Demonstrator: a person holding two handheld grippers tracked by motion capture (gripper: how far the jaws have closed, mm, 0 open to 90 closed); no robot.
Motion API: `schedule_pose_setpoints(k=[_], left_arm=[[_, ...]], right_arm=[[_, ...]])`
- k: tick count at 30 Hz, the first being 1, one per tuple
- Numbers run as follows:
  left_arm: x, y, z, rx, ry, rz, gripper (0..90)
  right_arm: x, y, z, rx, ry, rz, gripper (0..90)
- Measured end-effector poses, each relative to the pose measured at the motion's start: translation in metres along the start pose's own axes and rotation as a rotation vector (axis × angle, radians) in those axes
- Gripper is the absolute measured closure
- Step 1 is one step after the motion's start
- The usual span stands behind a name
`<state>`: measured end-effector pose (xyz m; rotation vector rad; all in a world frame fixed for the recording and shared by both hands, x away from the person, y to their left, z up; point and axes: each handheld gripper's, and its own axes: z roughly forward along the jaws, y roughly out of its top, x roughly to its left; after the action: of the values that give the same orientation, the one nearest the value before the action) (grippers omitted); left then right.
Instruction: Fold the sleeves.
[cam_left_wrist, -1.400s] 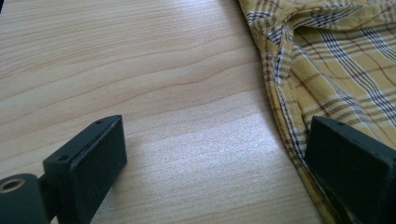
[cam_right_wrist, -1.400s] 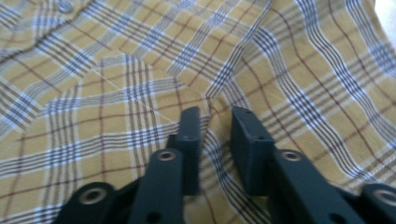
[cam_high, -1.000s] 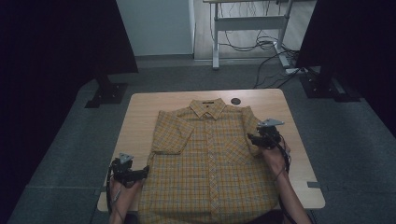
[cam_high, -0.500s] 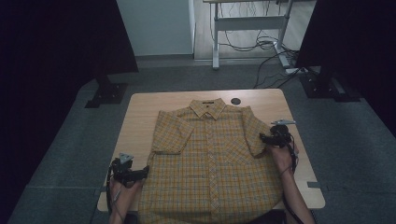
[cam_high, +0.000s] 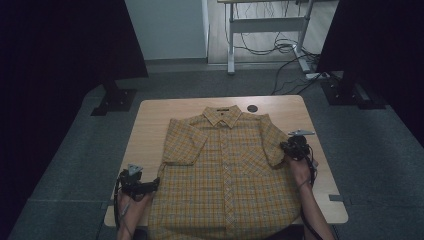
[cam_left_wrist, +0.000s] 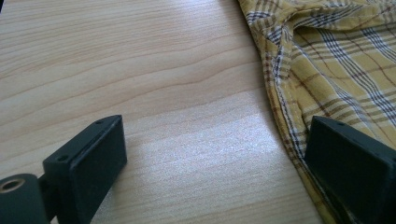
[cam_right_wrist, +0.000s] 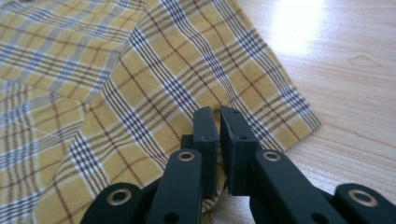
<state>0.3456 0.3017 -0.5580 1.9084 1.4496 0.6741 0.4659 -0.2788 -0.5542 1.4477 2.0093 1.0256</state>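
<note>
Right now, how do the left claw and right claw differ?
Left claw stands open, with bare table between its jaws and the shirt edge at one jaw; right claw has just closed and pinches the sleeve fabric. Left sits near the shirt's hem corner, right by the sleeve. Both are low at the shirt's edges.

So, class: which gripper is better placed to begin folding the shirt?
Probably the right gripper: its jaws have just closed on the sleeve hem. The left gripper stands open at the shirt side.
</note>
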Motion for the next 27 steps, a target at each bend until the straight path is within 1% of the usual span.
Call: schedule_pose_setpoints(k=[3,6,11,20,27], left_arm=[[0.000,0.000,0.000,0.000,0.000,0.000,5.6],[0.000,0.000,0.000,0.000,0.000,0.000,5.6],[0.000,0.000,0.000,0.000,0.000,0.000,5.7],[0.000,0.000,0.000,0.000,0.000,0.000,5.7],[0.000,0.000,0.000,0.000,0.000,0.000,5.7]], right_arm=[[0.003,0.003,-0.005,-0.020,0.001,-0.006,85.1],[0.008,0.008,-0.011,-0.054,0.002,-0.026,85.1],[0.022,0.017,-0.018,-0.088,0.044,-0.056,85.0],[0.058,0.028,-0.015,-0.123,0.130,-0.097,84.7],[0.086,0.029,-0.006,-0.113,0.183,-0.143,84.3]])
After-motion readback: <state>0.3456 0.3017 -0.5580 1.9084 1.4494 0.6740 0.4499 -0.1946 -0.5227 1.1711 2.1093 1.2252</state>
